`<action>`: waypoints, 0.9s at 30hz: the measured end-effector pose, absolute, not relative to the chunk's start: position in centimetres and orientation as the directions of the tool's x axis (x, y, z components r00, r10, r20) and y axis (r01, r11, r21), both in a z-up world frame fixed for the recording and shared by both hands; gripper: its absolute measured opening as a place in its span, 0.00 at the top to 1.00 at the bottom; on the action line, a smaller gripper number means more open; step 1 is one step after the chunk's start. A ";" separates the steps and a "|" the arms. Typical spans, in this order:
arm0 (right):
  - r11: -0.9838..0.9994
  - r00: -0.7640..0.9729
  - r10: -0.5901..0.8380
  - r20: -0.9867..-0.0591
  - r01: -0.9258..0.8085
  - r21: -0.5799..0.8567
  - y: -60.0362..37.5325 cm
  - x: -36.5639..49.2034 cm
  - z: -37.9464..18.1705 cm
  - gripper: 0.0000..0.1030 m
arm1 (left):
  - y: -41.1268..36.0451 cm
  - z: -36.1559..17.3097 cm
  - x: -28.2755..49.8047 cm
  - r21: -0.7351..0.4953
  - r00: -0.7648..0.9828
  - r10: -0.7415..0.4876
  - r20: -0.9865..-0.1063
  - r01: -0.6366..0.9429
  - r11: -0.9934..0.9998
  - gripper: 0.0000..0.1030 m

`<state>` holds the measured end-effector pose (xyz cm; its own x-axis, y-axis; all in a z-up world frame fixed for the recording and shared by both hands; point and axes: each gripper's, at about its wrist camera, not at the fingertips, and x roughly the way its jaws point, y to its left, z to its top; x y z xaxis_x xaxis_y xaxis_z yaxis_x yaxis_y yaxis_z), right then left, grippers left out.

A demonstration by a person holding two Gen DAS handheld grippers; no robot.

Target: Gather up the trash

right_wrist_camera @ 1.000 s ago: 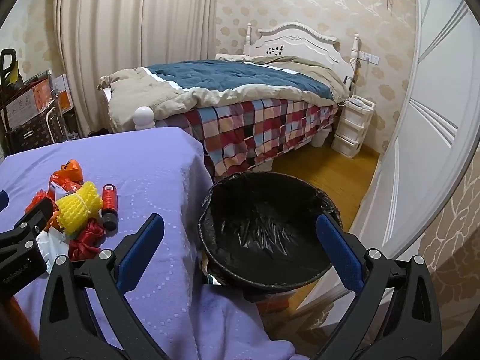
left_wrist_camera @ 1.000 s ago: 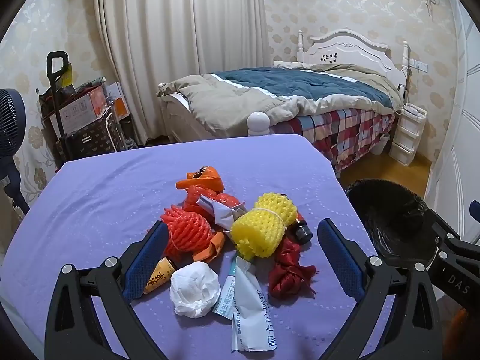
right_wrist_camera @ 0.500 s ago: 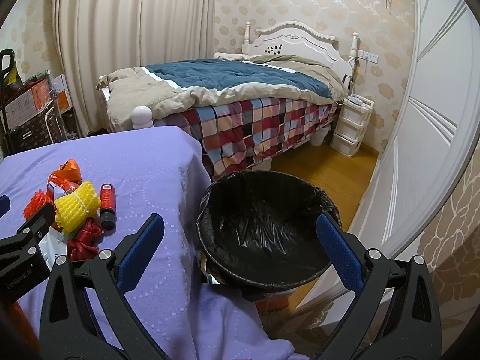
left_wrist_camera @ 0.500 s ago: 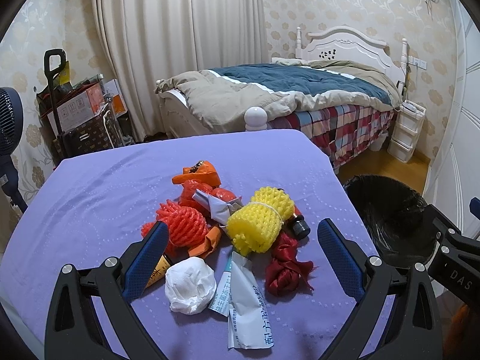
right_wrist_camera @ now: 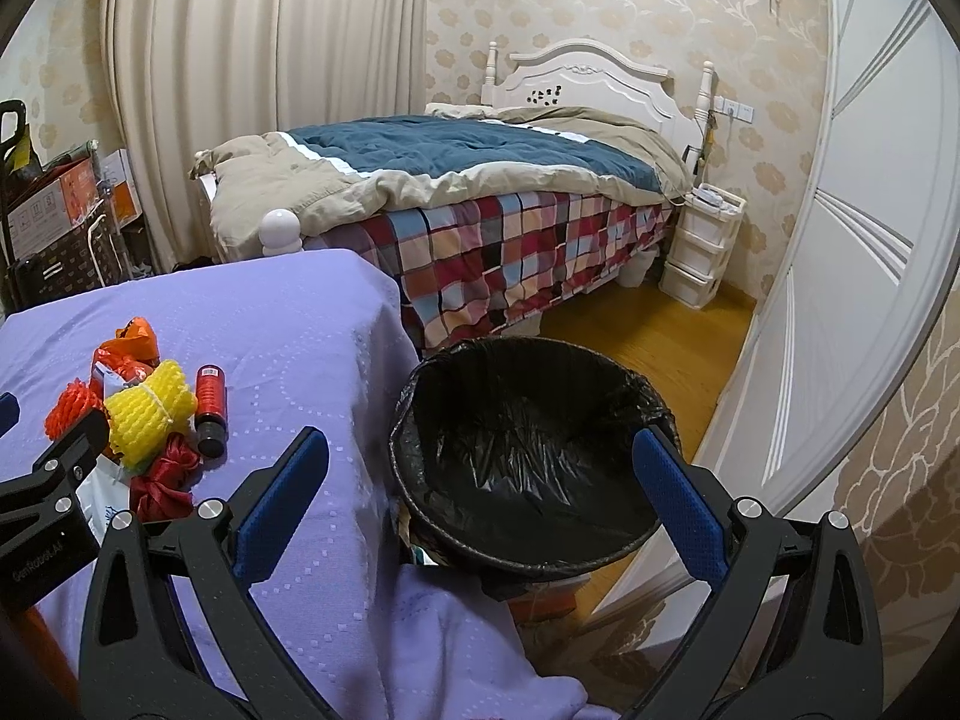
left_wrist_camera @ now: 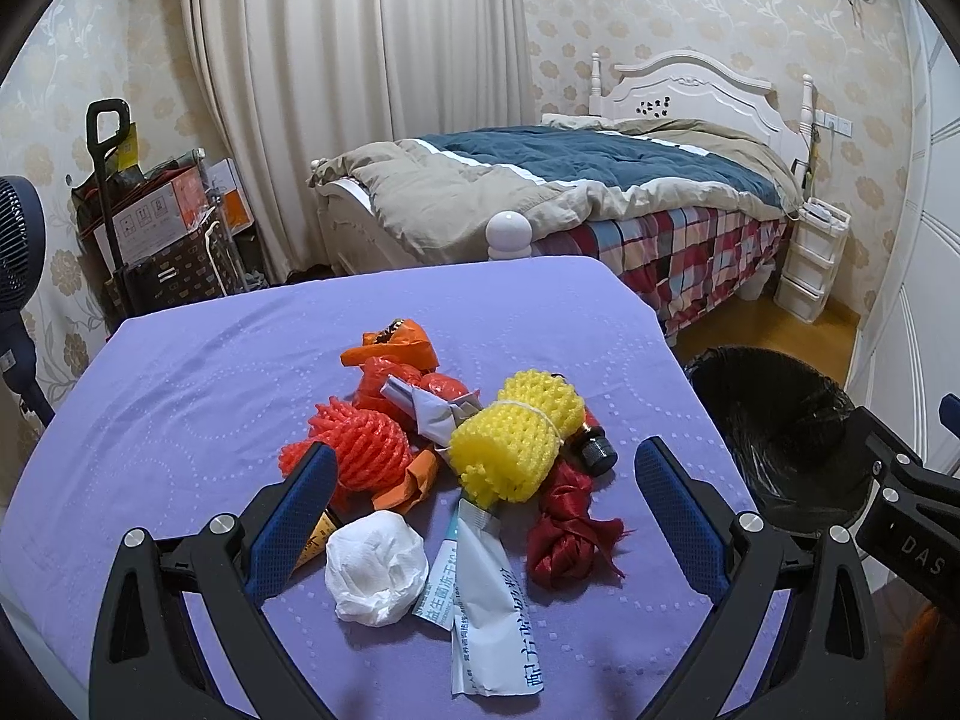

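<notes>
We note that since a second ago the left gripper (left_wrist_camera: 486, 516) has drawn back and risen slightly: the trash pile sits lower and nearer in its view, and more of the purple bench (left_wrist_camera: 198, 396) shows beyond it. The right gripper (right_wrist_camera: 480, 495) has shifted little; the bin (right_wrist_camera: 528, 450) stays between its fingers in its view.

Both sets of jaws stand wide and hold nothing.

The trash lies clustered on the near right part of the bench: a yellow foam net (left_wrist_camera: 516, 441) touching a small dark-capped bottle (left_wrist_camera: 591, 447), an orange foam net (left_wrist_camera: 360, 450), orange plastic wrappers (left_wrist_camera: 390, 351), a red ribbon bundle (left_wrist_camera: 567, 537), a crumpled white tissue (left_wrist_camera: 375, 567) and a flattened white tube (left_wrist_camera: 489, 612) nearest us. The left gripper hangs above the near side of the pile, touching none of it.

The bin, lined in black, stands on the floor just beside the right edge of the bench, below its top. The bench is bare to the left and behind the pile. A bed (right_wrist_camera: 480, 180) stands well beyond.
</notes>
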<state>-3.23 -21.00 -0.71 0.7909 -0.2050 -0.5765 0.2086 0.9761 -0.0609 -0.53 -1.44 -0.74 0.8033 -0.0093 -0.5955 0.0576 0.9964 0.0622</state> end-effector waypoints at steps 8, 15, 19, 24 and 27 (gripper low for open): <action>0.976 0.791 -0.205 -0.577 0.208 -0.061 -21.0 -3.2 -0.7 0.04 | -1.5 -0.7 -0.5 0.062 0.803 -0.009 -0.596 0.057 0.996 0.06; 0.976 0.790 -0.206 -0.578 0.210 -0.060 -21.2 -3.3 -0.8 0.04 | -1.6 -0.8 -0.6 0.062 0.802 -0.009 -0.598 0.058 0.996 0.06; 0.976 0.789 -0.205 -0.579 0.209 -0.060 -21.2 -3.3 -0.8 0.04 | -1.7 -1.0 -0.5 0.063 0.802 -0.009 -0.597 0.059 0.996 0.06; 0.976 0.790 -0.204 -0.579 0.209 -0.059 -21.3 -3.2 -0.8 0.04 | -1.8 -1.2 -0.6 0.064 0.802 -0.010 -0.598 0.060 0.996 0.06; 0.976 0.789 -0.204 -0.579 0.209 -0.059 -21.3 -3.2 -0.8 0.04 | -1.8 -1.1 -0.6 0.064 0.801 -0.009 -0.598 0.059 0.996 0.06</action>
<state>-3.23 -21.27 -0.78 0.7892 -0.2044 -0.5791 0.2093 0.9761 -0.0592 -0.56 -1.76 -1.07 0.8014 -0.0089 -0.5980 0.0591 0.9962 0.0643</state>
